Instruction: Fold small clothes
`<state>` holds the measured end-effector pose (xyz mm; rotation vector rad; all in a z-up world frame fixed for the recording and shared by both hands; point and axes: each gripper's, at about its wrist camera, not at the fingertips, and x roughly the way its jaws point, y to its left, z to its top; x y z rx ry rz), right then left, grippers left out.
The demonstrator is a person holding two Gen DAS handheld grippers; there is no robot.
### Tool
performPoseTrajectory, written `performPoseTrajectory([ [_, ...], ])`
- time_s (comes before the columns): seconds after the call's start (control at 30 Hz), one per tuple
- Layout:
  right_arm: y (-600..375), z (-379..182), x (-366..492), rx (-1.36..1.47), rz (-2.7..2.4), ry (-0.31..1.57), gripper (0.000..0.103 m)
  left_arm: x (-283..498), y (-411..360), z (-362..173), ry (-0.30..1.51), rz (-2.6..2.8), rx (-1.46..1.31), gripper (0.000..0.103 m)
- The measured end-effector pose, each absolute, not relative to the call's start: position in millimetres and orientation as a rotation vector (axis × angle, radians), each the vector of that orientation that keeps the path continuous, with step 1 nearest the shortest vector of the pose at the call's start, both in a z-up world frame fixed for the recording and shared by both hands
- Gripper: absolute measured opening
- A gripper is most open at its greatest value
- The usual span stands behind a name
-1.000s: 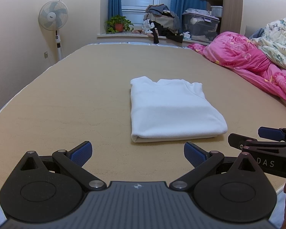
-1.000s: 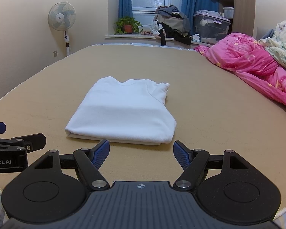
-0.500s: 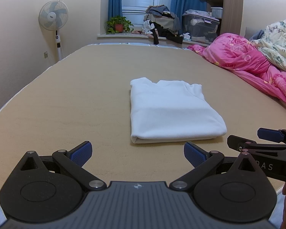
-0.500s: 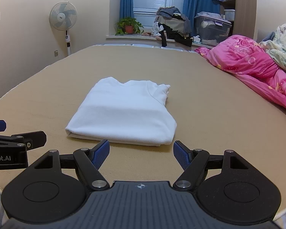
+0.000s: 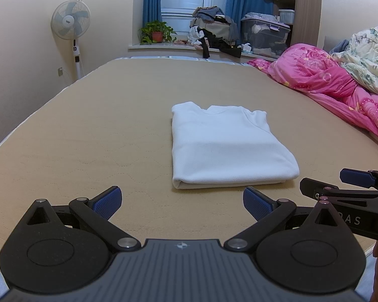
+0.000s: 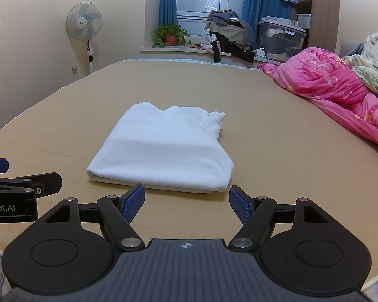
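Observation:
A white shirt (image 5: 224,146) lies folded into a neat rectangle on the tan bed (image 5: 88,125), collar at the far end. It also shows in the right wrist view (image 6: 163,151). My left gripper (image 5: 181,202) is open and empty, held just short of the shirt's near edge. My right gripper (image 6: 186,201) is open and empty, also just short of the near edge. Each gripper shows in the other's view, the right one at the right side (image 5: 340,186) and the left one at the left side (image 6: 17,183).
A pink quilt (image 5: 335,88) and a floral blanket (image 5: 370,58) are heaped along the bed's right side. A standing fan (image 5: 71,25) stands by the left wall. A potted plant (image 5: 157,31), clothes and a storage box (image 5: 264,35) sit on the window ledge.
Almost nothing has moved. Both grippers stay open near the shirt's near edge, with only a slight drift of the views.

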<state>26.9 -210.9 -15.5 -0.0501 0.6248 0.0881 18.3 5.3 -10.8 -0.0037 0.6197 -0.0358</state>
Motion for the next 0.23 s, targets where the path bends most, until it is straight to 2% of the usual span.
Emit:
performPoseTrajectory([
  [0.23, -210.7, -15.6, 27.0, -0.051, 0.088, 0.625, 0.075, 18.8, 5.8, -9.9, 0.622, -0.034, -0.007, 0.103],
])
